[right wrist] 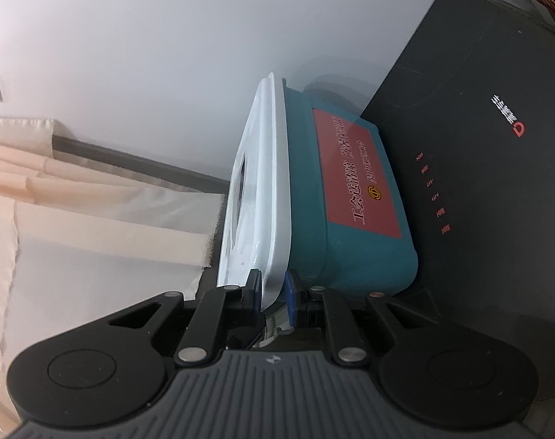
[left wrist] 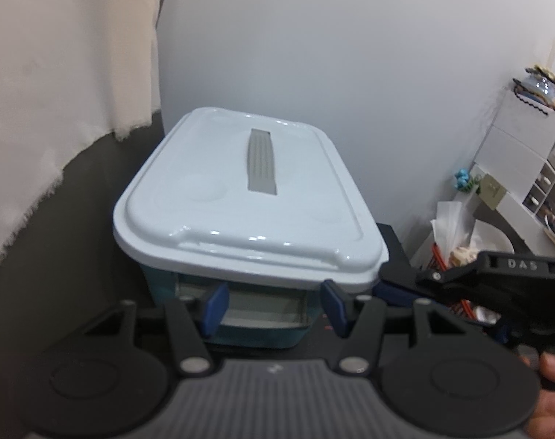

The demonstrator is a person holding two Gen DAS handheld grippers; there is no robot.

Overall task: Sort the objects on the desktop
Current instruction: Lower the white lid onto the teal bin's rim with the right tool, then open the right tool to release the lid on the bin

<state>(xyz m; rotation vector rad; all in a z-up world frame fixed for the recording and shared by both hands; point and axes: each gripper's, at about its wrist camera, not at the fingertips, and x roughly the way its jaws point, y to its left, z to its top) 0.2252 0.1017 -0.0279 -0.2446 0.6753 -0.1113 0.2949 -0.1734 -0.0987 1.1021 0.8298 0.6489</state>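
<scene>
Box [left wrist: 237, 292]: teal, directly ahead of both grippers.
Lid [right wrist: 277, 190]: white, on box.
Right gripper [right wrist: 273, 292]: nearly closed, pinching lid rim.
Left gripper [left wrist: 273, 311]: half open, empty, at box front.

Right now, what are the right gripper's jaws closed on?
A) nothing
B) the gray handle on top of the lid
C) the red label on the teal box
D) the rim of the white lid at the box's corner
D: in the right wrist view the right gripper pinches the white lid at its rim, beside the teal box.
</scene>
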